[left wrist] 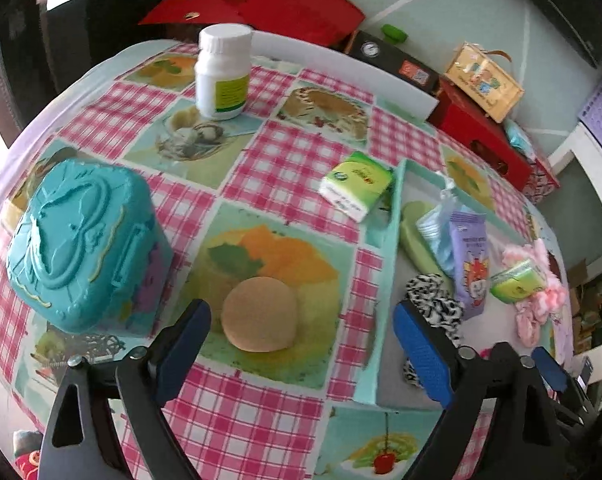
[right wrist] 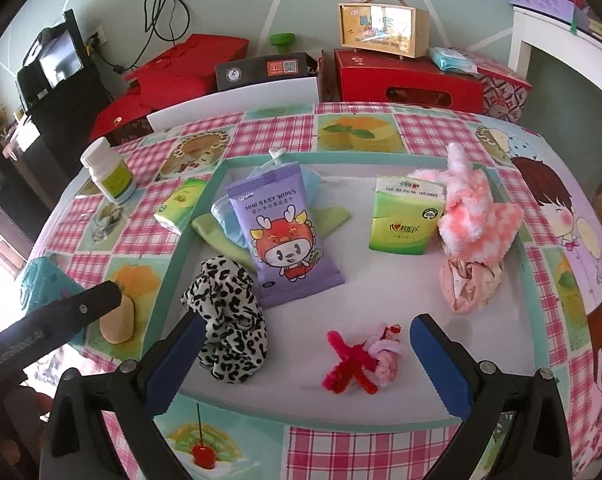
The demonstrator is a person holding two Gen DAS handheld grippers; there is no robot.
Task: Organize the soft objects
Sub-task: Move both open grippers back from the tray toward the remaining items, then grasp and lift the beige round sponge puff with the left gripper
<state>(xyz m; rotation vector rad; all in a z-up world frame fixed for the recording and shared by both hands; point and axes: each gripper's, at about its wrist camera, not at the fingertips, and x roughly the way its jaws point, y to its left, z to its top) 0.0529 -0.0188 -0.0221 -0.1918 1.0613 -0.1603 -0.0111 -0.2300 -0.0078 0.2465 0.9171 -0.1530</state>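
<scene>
A round tan puff (left wrist: 259, 314) lies on the checked tablecloth, between the spread fingers of my left gripper (left wrist: 301, 354), which is open and not touching it. A green tissue pack (left wrist: 355, 184) lies just outside the teal-rimmed tray (left wrist: 389, 240). My right gripper (right wrist: 309, 364) is open over the tray (right wrist: 193, 224), with a red and pink fuzzy bundle (right wrist: 361, 360) between its pads, untouched. In the tray lie a black-and-white scrunchie (right wrist: 229, 320), a purple wipes pack (right wrist: 285, 236), a second green tissue pack (right wrist: 407, 216), a pink fluffy piece (right wrist: 473, 212) and a pink cloth (right wrist: 469, 284).
A teal lidded box (left wrist: 77, 244) stands left of the puff. A white bottle (left wrist: 223, 72) stands at the table's far side. Red boxes (right wrist: 409, 80) and a small yellow case (right wrist: 381, 28) sit behind the table. The left gripper's arm (right wrist: 61, 312) shows beside the tray.
</scene>
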